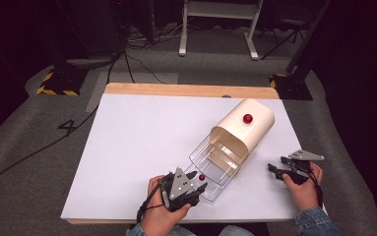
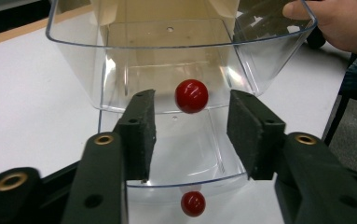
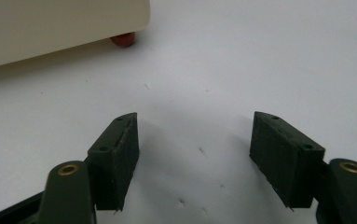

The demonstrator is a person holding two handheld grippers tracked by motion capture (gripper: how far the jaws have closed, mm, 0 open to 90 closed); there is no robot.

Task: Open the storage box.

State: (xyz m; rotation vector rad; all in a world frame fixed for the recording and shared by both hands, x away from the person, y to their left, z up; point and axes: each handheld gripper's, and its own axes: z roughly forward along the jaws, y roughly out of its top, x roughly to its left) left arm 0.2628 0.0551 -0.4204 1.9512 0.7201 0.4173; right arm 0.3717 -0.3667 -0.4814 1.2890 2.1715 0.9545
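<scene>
- left tool (image 2: pixel 191 135) open, jaws either side of the red knob (image 2: pixel 191 96) on the clear drawer (image 1: pixel 214 162), likely lined up to grip it
- drawer pulled out of cream box (image 1: pixel 244 129) on table (image 1: pixel 132 147)
- right tool (image 3: pixel 194 158) open, parked beside the box

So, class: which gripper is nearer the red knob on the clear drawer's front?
Left. The left gripper faces the red knob, jaws open either side of it, not touching. The right gripper hovers off to the drawer's right, jaws open over the table.

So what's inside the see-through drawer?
The clear drawer looks empty where it sticks out. A red knob sits on its front. Its back end is hidden under the cream cover.
</scene>
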